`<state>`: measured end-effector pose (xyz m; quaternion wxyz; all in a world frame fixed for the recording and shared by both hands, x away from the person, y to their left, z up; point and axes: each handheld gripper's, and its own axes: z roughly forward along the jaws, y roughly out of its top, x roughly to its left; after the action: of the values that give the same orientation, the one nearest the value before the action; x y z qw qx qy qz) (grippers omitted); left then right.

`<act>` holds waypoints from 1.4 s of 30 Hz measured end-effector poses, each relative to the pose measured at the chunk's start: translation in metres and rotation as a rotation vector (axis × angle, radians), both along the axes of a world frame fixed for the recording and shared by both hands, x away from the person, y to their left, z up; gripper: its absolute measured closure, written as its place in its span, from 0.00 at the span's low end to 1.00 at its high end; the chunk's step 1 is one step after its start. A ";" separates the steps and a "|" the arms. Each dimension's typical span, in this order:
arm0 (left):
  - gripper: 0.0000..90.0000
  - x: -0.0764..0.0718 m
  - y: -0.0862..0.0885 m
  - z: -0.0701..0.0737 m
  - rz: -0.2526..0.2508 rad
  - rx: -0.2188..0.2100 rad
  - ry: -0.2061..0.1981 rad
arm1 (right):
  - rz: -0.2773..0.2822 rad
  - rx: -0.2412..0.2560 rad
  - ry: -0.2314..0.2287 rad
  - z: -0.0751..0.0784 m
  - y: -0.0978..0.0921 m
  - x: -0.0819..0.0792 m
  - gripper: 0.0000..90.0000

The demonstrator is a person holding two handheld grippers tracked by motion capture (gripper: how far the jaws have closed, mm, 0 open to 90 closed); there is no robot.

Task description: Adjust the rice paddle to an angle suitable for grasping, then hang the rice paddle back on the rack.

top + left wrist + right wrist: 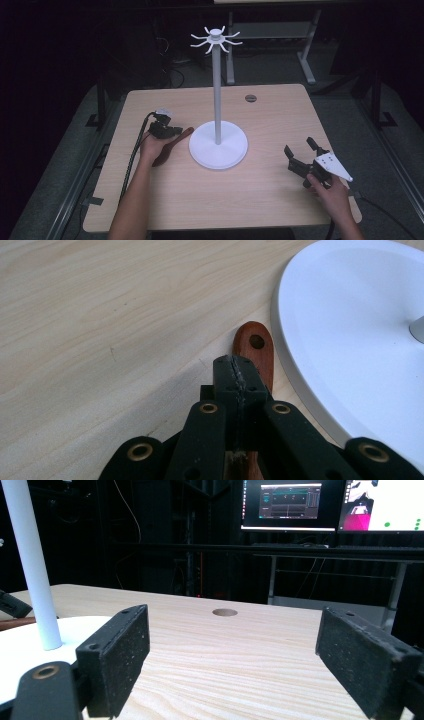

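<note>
A white stand with a round base [230,152] and a tall pole [217,90] rises at mid-table, topped by a ring of curved hooks [216,39]. A brown wooden utensil [167,151] lies on the table against the base's left side. Its handle end with a hole [256,342] pokes out past my left gripper [235,365], which is shut on the handle low over the table. In the high view the left gripper [171,131] is just left of the base. My right gripper [300,149] is open at the table's right side, with nothing between its pads [117,657].
The light wood table [260,195] has a round cable hole [250,98] at the back right, which also shows as the hole [224,612] ahead of the right gripper. Two lit monitors [287,502] stand on another desk beyond. The floor around is dark.
</note>
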<state>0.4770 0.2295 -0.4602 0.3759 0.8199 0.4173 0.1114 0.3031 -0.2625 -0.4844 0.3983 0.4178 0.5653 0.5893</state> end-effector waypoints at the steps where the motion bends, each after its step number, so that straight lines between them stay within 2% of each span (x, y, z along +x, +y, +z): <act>1: 1.00 0.000 0.000 0.001 -0.002 -0.004 0.004 | 0.000 -0.001 0.000 0.000 0.000 0.000 0.15; 5: 1.00 -0.004 0.000 0.008 -0.002 0.013 0.007 | 0.000 -0.003 -0.001 0.000 0.000 0.000 0.15; 9: 0.99 -0.008 0.000 0.017 -0.014 0.048 0.041 | 0.000 -0.002 0.000 0.000 0.000 0.000 0.15; 12: 0.93 -0.012 -0.001 0.024 -0.028 0.112 0.056 | -0.002 -0.003 0.001 0.000 0.000 0.000 0.15; 14: 0.88 -0.013 -0.001 0.028 -0.048 0.134 0.087 | -0.001 -0.003 0.001 0.000 0.000 0.000 0.15; 17: 0.82 -0.013 -0.002 0.037 -0.066 0.168 0.109 | -0.002 0.001 -0.001 0.000 0.000 0.000 0.15; 19: 0.80 -0.011 -0.002 0.044 -0.091 0.213 0.136 | -0.002 0.001 0.000 0.000 0.000 0.000 0.15; 22: 0.77 -0.009 -0.005 0.050 -0.118 0.254 0.165 | -0.002 -0.001 -0.001 0.000 0.000 0.000 0.15; 25: 0.73 -0.003 -0.008 0.055 -0.163 0.314 0.206 | -0.002 -0.001 -0.001 0.000 0.000 0.000 0.15; 27: 0.70 0.001 -0.012 0.054 -0.190 0.352 0.236 | -0.002 0.002 -0.001 0.000 0.000 0.000 0.15; 28: 0.66 0.003 -0.013 0.054 -0.198 0.386 0.243 | -0.002 0.001 -0.002 0.000 0.000 0.000 0.15; 29: 0.64 0.004 -0.015 0.054 -0.189 0.398 0.242 | -0.002 0.001 -0.002 0.000 0.000 0.000 0.15; 32: 0.60 0.009 -0.018 0.052 -0.200 0.407 0.270 | -0.002 0.001 -0.003 0.000 0.000 0.000 0.15; 34: 0.56 0.012 -0.021 0.048 -0.208 0.434 0.292 | -0.002 0.001 -0.002 0.000 0.000 0.000 0.15; 36: 0.54 0.014 -0.023 0.044 -0.217 0.457 0.295 | -0.002 0.001 -0.003 0.000 0.000 0.000 0.15; 38: 0.52 0.016 -0.025 0.041 -0.236 0.488 0.310 | -0.002 0.002 -0.003 0.000 0.000 0.000 0.15; 42: 0.52 0.018 -0.029 0.036 -0.273 0.524 0.332 | -0.001 0.003 -0.002 0.000 0.000 0.000 0.15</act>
<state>0.4948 0.2010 -0.4239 0.0905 0.9439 0.3162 0.0286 0.3034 -0.2629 -0.4844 0.3987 0.4182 0.5638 0.5902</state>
